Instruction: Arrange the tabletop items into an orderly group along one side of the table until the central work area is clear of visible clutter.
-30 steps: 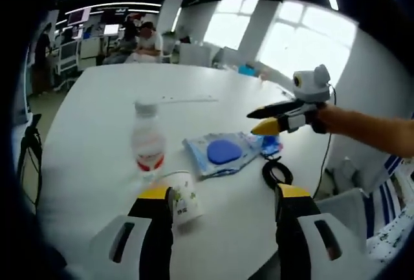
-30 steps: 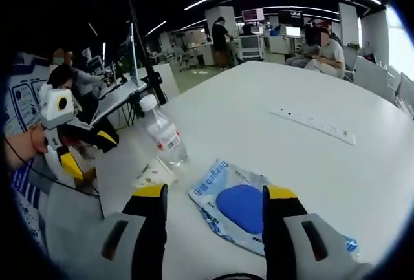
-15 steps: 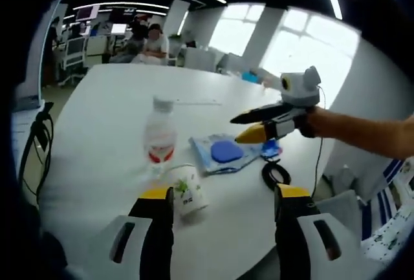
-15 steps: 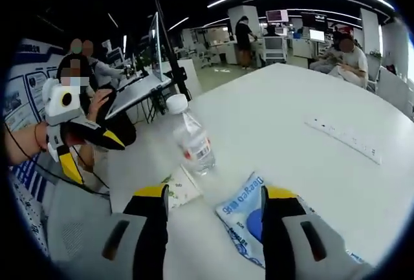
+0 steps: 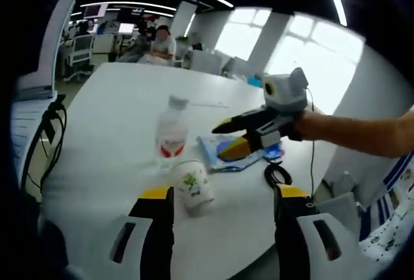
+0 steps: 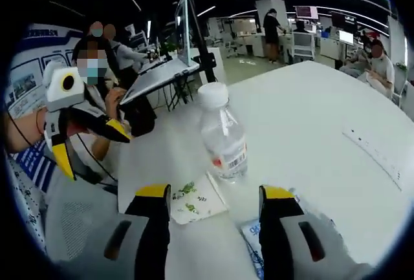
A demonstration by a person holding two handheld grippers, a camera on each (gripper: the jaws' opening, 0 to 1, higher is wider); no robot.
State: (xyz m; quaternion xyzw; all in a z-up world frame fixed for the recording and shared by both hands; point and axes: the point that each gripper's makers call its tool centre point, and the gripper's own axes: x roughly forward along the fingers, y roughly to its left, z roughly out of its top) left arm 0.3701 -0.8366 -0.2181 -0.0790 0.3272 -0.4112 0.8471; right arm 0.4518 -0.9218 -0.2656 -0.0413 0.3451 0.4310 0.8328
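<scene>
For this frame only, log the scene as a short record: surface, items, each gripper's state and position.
surface: white table
bottle: clear water bottle, capped, upright
cup: paper cup lying on its side, in front of the bottle
packet: blue packet, flat, partly hidden by the right gripper
cable: black loop near the table edge
left gripper: open, empty, just short of the cup
right gripper: open, empty, facing the bottle

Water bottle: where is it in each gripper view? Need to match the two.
Left gripper view: water bottle stands left of centre, behind the paper cup lying on its side.
Right gripper view: bottle stands at centre, above the gap between the jaws.
Shared landmark: the paper cup, lying close to the bottle's base in both.
</scene>
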